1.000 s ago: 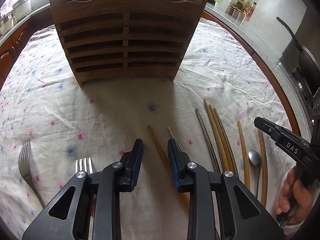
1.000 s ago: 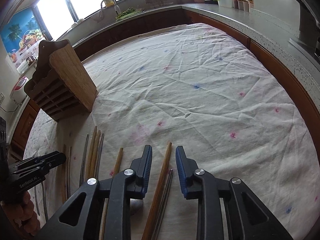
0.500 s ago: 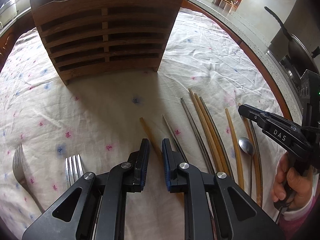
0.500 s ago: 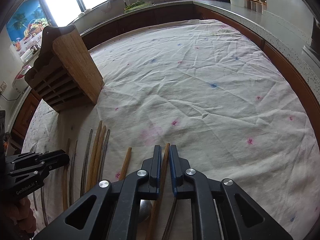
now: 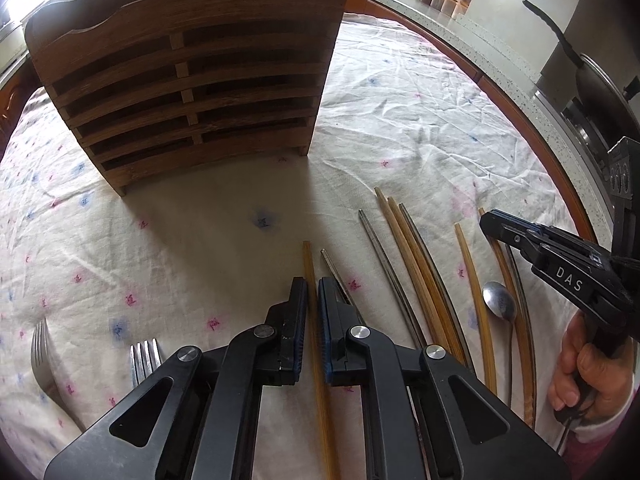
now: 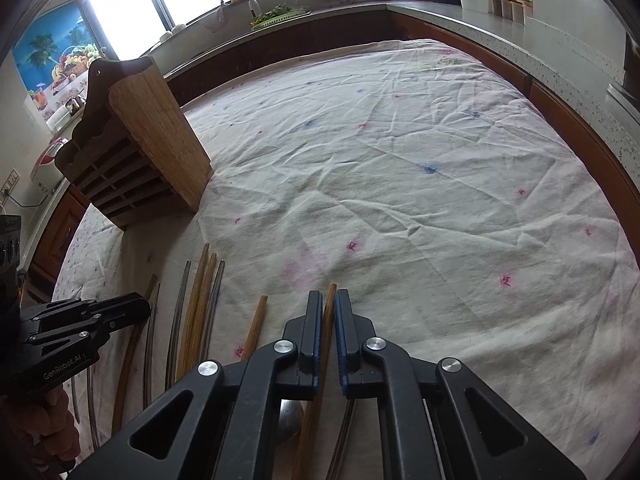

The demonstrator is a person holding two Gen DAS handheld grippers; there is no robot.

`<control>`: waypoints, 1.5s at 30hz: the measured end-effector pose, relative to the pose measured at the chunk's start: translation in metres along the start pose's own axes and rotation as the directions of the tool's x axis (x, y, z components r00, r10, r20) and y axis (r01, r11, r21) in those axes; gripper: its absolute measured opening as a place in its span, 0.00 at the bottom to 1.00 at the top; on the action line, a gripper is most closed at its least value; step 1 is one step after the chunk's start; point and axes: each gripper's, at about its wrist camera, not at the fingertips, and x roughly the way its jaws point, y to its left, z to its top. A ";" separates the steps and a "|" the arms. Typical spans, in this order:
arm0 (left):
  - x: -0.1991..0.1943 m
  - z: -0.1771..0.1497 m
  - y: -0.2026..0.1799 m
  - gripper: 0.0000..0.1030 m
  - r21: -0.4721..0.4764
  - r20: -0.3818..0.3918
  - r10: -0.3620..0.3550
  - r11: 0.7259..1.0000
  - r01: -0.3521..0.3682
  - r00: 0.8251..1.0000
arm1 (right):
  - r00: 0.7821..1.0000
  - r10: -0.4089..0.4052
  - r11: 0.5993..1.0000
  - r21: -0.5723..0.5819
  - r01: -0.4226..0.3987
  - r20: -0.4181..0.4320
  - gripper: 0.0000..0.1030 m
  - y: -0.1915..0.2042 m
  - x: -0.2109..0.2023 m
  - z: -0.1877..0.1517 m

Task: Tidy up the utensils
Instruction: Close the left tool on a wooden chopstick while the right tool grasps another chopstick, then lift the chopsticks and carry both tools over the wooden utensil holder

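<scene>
Bamboo was what both tools held. The left gripper (image 5: 312, 308) had its blue-padded jaws pinched narrow on a slim pale-yellow bamboo chopstick (image 5: 307, 258), whose tip poked out just ahead of the fingers while its length ran back beneath them. The right gripper (image 6: 328, 320) was likewise clamped on a darker brown wooden chopstick (image 6: 331, 294), its end showing just past the pads.

Judging by this, the step in hand was the pick-up: each chopstick was gripped, though whether either had left the pale flowered tablecloth (image 6: 400, 184) could not be told. The slatted brown wooden utensil rack (image 5: 192, 92) stood ahead of the left tool and well ahead and to the left of the right one. The next move would likely call for raising each stick clear of its neighbours and carrying it forward to the rack; which slot cannot be told.

Between the two tools lay loose wooden and steel chopsticks (image 5: 404, 256) and a steel spoon (image 5: 498, 300); two steel forks (image 5: 146, 358) lay left of the left tool.

Readable writing: "DAS" on the right tool's side in the left view, and "GenRobot.AI" on the left tool's side in the right view.
</scene>
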 end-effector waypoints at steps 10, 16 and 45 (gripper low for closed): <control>0.005 0.005 -0.008 0.05 0.074 0.017 0.018 0.997 -0.019 1.000 | 1.000 -0.001 1.000 -0.006 0.001 -0.010 0.07 0.002 0.001 0.000; -0.019 -0.002 -0.001 0.04 0.026 0.067 -0.042 0.999 0.040 0.997 | 0.999 0.037 0.999 0.002 -0.037 0.001 0.05 0.004 -0.007 0.000; -0.237 -0.071 0.059 0.04 -0.042 0.502 -0.168 0.975 0.218 0.848 | 0.918 0.215 0.965 -0.219 -0.147 0.333 0.04 0.113 -0.194 0.004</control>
